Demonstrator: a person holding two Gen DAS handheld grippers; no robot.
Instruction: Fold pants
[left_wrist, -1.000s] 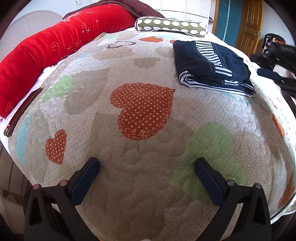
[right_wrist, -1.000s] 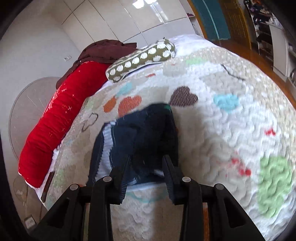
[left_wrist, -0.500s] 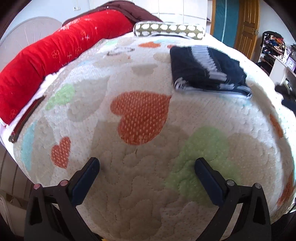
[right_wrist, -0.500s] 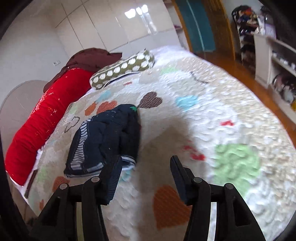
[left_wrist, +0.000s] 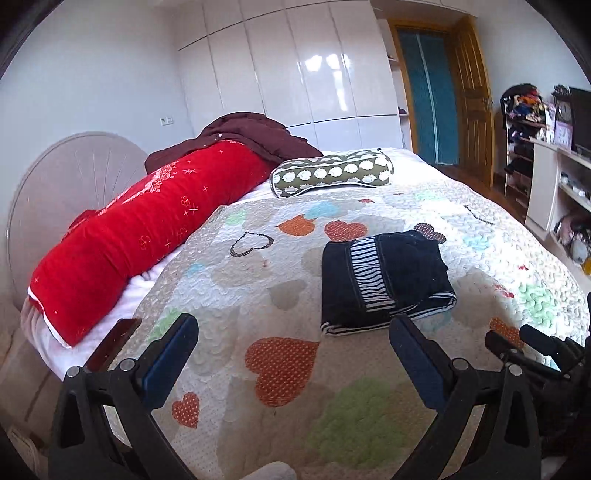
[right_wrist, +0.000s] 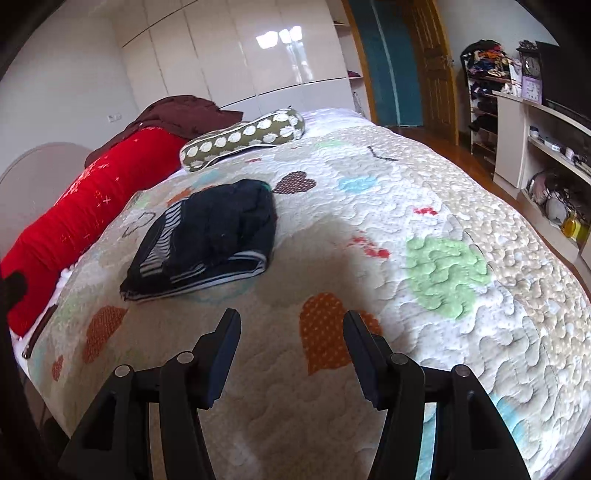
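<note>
The pants (left_wrist: 384, 280) are lying folded on the quilt (left_wrist: 288, 435), mid-bed. Both grippers, left (left_wrist: 291, 354) and right (right_wrist: 291, 354), are now backing away near the edge, jaws spread and empty; folding looks finished.

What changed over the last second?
The right tool let go of the pants, opened, and drew back. The left tool tipped up, away from the quilt. The pants stayed folded in place; the left tool stayed open and empty.
</note>
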